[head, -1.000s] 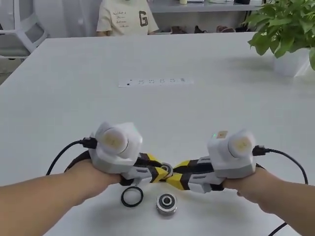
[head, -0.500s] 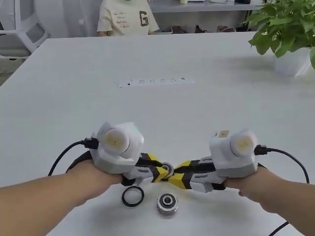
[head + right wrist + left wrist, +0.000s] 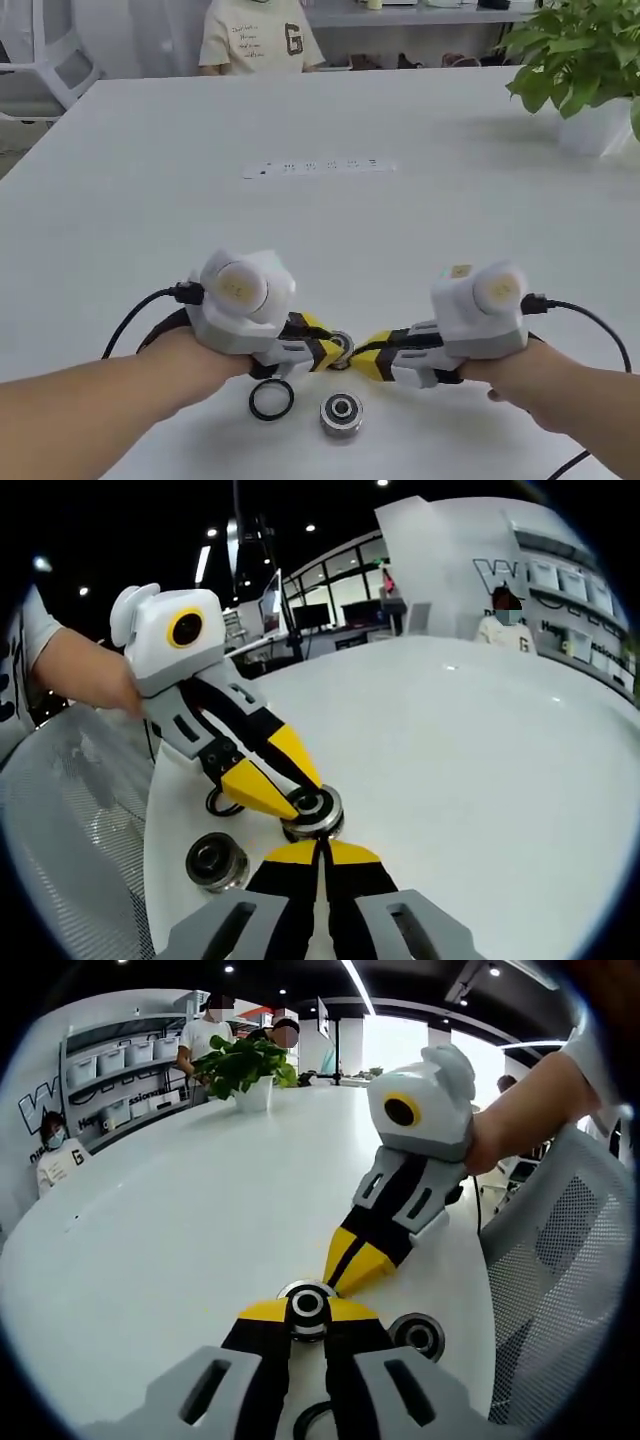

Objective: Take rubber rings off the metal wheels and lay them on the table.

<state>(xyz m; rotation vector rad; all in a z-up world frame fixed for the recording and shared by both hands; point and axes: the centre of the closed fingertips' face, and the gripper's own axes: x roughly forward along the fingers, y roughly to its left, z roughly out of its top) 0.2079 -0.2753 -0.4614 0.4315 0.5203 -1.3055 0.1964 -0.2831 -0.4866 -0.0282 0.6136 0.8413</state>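
Head view: the left tongs point(image 3: 328, 349) and right tongs point(image 3: 362, 358) met tip to tip over the near edge of the surface point(image 3: 300, 230), with the held wheel point(image 3: 340, 347) between them. That matched a second earlier; the hands had barely drifted. The loose ring point(image 3: 271, 399) and bare wheel point(image 3: 341, 411) lay just in front, side by side and apart, unmoved. A power strip point(image 3: 318, 166) lay well behind.

Left gripper view: the left tongs point(image 3: 306, 1312) were clenched on the held wheel point(image 3: 307, 1303), a yellow tip on each side. The right tongs point(image 3: 352, 1265) touched its far rim. The bare wheel point(image 3: 417, 1335) lay just beside.

Right gripper view: the right tongs point(image 3: 320, 852) were pressed together against the rim of the held wheel point(image 3: 312, 811). Whether they pinched rubber could not be told. The left tongs point(image 3: 285, 785) gripped it from the far side. The bare wheel point(image 3: 216, 861) and loose ring point(image 3: 222, 802) lay to the left.
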